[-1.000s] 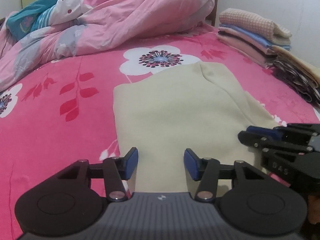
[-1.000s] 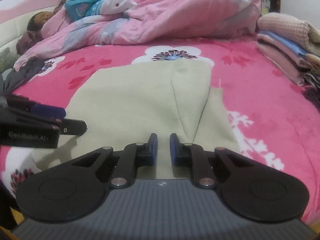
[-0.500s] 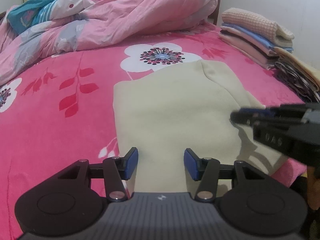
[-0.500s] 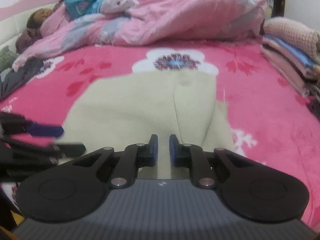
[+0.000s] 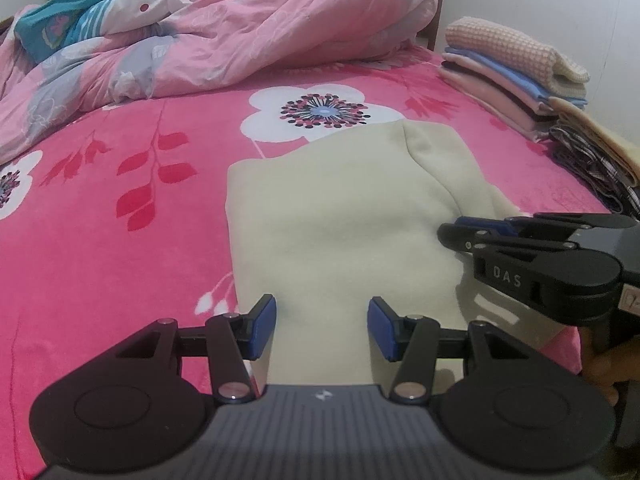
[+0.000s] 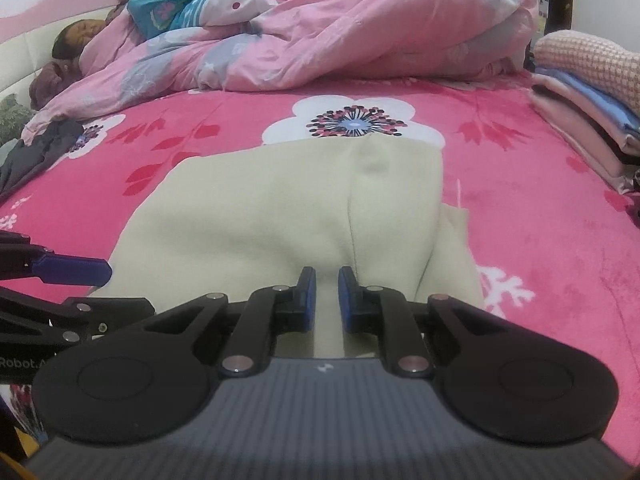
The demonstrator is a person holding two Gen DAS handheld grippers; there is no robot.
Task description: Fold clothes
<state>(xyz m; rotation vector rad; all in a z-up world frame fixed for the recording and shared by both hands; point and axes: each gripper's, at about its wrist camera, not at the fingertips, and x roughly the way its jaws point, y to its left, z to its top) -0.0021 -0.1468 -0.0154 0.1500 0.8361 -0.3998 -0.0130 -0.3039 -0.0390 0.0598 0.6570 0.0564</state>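
Cream garment (image 5: pixel 340 216) flat under both; left hand-held gripper (image 5: pixel 322 322) open, right hand-held gripper (image 6: pixel 327 295) near-closed, empty.

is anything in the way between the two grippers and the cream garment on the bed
Nothing visible is. The cream garment lies flat on the pink floral blanket, directly below the open left gripper and the nearly closed, empty right gripper. The folded stack and the pink quilt lie well clear of it.

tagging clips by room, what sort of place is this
Most likely a bedroom: a bed with a pink flowered fleece sheet, a rumpled pink quilt at its far end, and a stack of folded clothes beside the wall.
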